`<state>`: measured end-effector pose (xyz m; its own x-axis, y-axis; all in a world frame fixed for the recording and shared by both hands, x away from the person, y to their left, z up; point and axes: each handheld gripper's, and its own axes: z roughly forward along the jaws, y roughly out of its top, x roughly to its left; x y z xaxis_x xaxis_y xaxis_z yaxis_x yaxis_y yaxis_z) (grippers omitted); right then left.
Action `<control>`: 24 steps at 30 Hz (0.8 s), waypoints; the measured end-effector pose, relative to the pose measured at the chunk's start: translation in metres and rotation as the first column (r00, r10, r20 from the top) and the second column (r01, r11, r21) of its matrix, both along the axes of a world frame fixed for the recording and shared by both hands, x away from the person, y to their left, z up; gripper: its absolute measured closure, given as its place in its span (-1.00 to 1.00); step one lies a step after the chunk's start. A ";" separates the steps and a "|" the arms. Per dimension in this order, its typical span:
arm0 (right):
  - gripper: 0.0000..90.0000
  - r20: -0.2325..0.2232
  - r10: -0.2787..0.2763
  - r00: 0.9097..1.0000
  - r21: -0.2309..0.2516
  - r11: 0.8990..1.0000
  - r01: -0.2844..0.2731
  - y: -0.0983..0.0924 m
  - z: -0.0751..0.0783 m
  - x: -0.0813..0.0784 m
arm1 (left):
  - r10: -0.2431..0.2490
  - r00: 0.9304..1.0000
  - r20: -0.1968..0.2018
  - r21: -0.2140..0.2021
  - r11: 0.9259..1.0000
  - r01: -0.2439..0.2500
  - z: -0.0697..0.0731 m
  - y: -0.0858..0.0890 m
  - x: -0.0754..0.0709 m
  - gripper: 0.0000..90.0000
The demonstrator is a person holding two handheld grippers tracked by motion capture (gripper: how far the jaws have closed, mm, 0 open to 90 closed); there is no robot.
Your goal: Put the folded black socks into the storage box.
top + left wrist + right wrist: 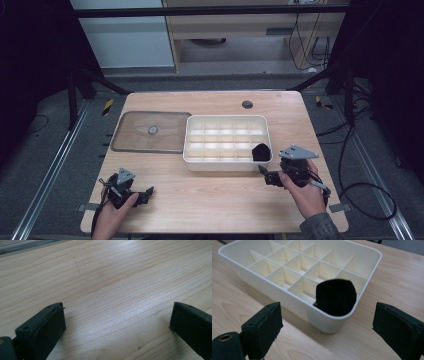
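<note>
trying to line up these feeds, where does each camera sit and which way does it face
High view: above the person's side, looking forward and down on the table; both hands, left gripper and right gripper show.
Left gripper view: rides the left gripper, facing bare tabletop; open jaws show.
Right gripper view: rides the right gripper, facing the white divided box; open jaws show.
Shared: high and right gripper views both show the black object in the box's corner compartment.

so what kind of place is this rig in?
Probably a lab recording station, not a home: a bare wooden table inside a dark metal frame, cables trailing over grey carpet, and a hand-held gripper in each hand, left and right.
</note>
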<state>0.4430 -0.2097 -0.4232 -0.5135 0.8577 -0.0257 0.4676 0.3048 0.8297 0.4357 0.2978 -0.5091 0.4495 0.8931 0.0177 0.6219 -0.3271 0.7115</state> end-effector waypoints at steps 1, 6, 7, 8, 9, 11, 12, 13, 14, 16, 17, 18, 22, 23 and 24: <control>-0.80 -0.002 -0.002 1.000 0.000 1.000 0.002 -0.001 -0.004 -0.002 | 0.000 1.000 0.000 0.000 1.000 0.000 0.000 0.000 0.000 -1.00; -0.80 -0.006 -0.010 1.000 0.006 1.000 0.010 -0.010 -0.020 -0.004 | -0.003 1.000 -0.002 0.003 1.000 0.003 0.000 0.000 0.000 -1.00; -0.80 -0.011 -0.011 1.000 0.004 1.000 0.011 -0.011 -0.023 -0.004 | -0.003 1.000 -0.002 0.003 1.000 0.003 0.000 0.000 0.000 -1.00; -0.80 -0.013 -0.016 1.000 0.001 1.000 0.016 -0.012 -0.027 -0.004 | -0.003 1.000 -0.002 0.002 1.000 0.003 0.000 0.000 0.000 -1.00; -0.80 -0.013 -0.016 1.000 0.001 1.000 0.016 -0.012 -0.027 -0.004 | -0.003 1.000 -0.002 0.002 1.000 0.003 0.000 0.000 0.000 -1.00; -0.80 -0.032 -0.021 0.999 -0.003 1.000 0.021 -0.014 -0.039 -0.003 | -0.003 1.000 -0.002 0.002 1.000 0.003 0.000 0.000 0.000 -1.00; -0.80 -0.032 -0.021 0.999 -0.003 1.000 0.021 -0.014 -0.039 -0.003 | -0.003 1.000 -0.002 0.002 1.000 0.003 0.000 0.000 0.000 -1.00; -0.80 -0.038 -0.019 0.999 -0.009 1.000 0.018 -0.013 -0.046 -0.003 | -0.003 1.000 -0.002 0.003 1.000 0.003 0.000 0.000 0.000 -1.00; -0.80 -0.044 -0.015 0.999 -0.011 1.000 0.014 -0.013 -0.049 -0.002 | -0.003 1.000 -0.002 0.002 1.000 0.003 0.000 0.000 0.000 -1.00; -0.80 -0.056 -0.013 0.998 -0.011 1.000 0.012 -0.011 -0.053 -0.003 | -0.003 1.000 -0.002 0.002 1.000 0.003 0.000 0.000 0.000 -1.00; -0.80 -0.061 -0.009 0.998 -0.014 1.000 0.008 -0.010 -0.055 -0.003 | -0.003 1.000 -0.002 0.002 1.000 0.003 0.000 0.000 0.000 -1.00; -0.80 -0.061 -0.009 0.998 -0.014 1.000 0.008 -0.010 -0.055 -0.003 | -0.003 1.000 -0.002 0.002 1.000 0.003 0.000 0.000 0.000 -1.00; -0.80 -0.089 0.002 0.996 -0.018 1.000 -0.004 -0.006 -0.064 -0.006 | -0.003 1.000 -0.001 0.002 1.000 0.003 0.000 0.000 0.000 -1.00; -0.79 -0.098 0.005 0.995 -0.019 1.000 -0.007 -0.005 -0.066 -0.007 | -0.003 1.000 -0.002 0.002 1.000 0.003 0.000 0.000 0.000 -1.00; -0.79 -0.098 0.005 0.995 -0.019 1.000 -0.007 -0.005 -0.066 -0.007 | -0.003 1.000 -0.002 0.002 1.000 0.003 0.000 0.000 0.000 -1.00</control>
